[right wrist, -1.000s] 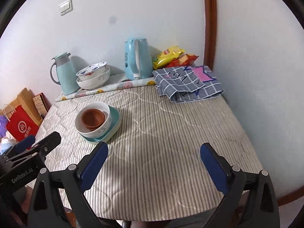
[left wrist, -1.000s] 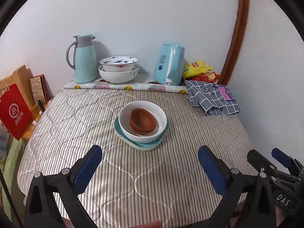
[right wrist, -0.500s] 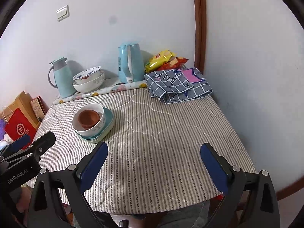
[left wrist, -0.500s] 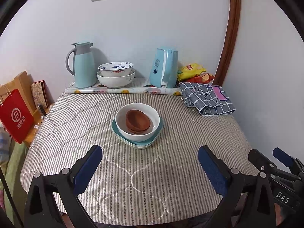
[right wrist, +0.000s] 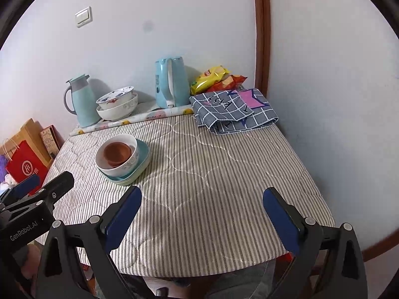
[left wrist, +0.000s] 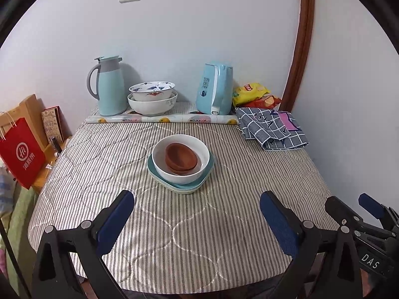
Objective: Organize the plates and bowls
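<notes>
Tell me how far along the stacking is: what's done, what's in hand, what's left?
Done, by the look of it: two brown bowls nest in the white bowl, which sits on the teal plates mid-table. In hand: nothing; the left gripper and right gripper are both open and empty at the near edge. Possibly left: the two patterned bowls at the back are stacked separately between the jug and kettle.

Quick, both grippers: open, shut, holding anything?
Left gripper: jaws open, holding nothing.
Right gripper: jaws open, holding nothing.
</notes>
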Demonstrator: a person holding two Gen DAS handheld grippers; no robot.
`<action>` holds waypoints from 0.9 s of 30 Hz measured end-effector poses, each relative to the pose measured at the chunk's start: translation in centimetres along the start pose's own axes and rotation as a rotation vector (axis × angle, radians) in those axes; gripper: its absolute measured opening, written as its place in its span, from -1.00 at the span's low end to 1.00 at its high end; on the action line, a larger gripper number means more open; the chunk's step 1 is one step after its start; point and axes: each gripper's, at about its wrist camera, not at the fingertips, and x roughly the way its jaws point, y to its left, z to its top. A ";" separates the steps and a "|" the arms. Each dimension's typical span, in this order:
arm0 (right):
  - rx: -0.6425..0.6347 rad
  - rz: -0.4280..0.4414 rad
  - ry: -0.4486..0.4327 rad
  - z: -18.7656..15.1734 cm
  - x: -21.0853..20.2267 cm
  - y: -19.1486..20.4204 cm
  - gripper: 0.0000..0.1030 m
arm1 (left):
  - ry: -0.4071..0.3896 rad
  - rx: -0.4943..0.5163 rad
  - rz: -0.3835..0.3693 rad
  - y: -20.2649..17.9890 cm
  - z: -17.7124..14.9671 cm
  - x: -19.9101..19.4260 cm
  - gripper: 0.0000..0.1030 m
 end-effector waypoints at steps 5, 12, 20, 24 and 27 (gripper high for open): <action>0.002 0.004 -0.003 -0.1 -0.1 0.1 0.88 | 0.000 -0.005 0.000 0.1 0.0 0.0 0.98; 0.001 0.005 0.003 -0.2 -0.1 0.3 0.88 | -0.003 -0.005 -0.002 0.1 -0.1 -0.1 0.98; 0.002 0.009 0.006 -0.3 0.0 0.3 0.88 | 0.001 -0.006 -0.005 0.1 -0.1 0.0 0.98; 0.000 0.010 0.008 -0.4 0.1 0.3 0.88 | 0.002 -0.008 -0.003 0.1 -0.1 0.0 0.98; 0.000 0.011 0.008 -0.4 0.1 0.3 0.88 | 0.004 -0.009 -0.003 0.1 -0.2 0.0 0.98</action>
